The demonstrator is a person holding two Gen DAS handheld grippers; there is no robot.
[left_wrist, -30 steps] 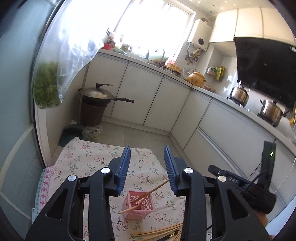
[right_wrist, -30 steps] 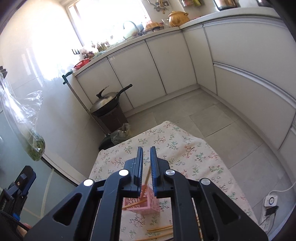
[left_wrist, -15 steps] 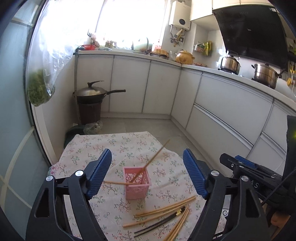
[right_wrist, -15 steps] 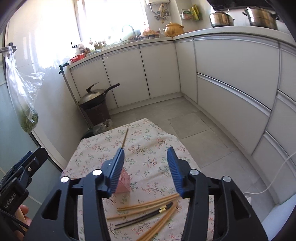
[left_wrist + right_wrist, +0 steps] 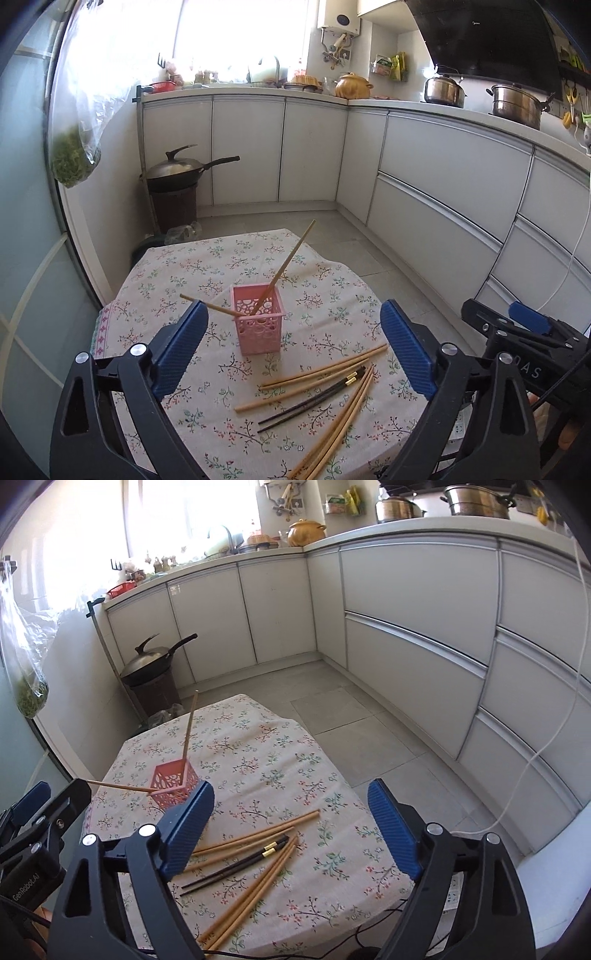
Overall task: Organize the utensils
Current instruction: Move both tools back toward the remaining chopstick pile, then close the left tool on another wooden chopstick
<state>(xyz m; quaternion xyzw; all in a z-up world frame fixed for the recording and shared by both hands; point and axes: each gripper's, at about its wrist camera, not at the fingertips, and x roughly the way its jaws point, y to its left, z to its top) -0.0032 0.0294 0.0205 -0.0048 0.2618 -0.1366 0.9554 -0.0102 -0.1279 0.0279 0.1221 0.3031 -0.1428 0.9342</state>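
Observation:
A pink lattice basket (image 5: pixel 258 322) stands on the floral tablecloth (image 5: pixel 221 266); it also shows in the right wrist view (image 5: pixel 173 783). Two wooden chopsticks lean in it, one steep (image 5: pixel 291 266), one low to the left (image 5: pixel 210 305). Several loose wooden chopsticks (image 5: pixel 325 373) and a black pair (image 5: pixel 314 398) lie on the cloth in front; they show in the right wrist view too (image 5: pixel 255 845). My left gripper (image 5: pixel 291 350) is open and empty above the pile. My right gripper (image 5: pixel 291 827) is open and empty over the pile.
White kitchen cabinets (image 5: pixel 443 192) run along the back and right. A wok on a brown stand (image 5: pixel 173 177) sits at the far left corner. A bag of greens (image 5: pixel 74 162) hangs at left. The table edge (image 5: pixel 388 897) drops off at right.
The right gripper opened and let go of the chopstick, which now leans in the basket. Both grippers have drawn back and opened wider. The left one tilted down toward the table.

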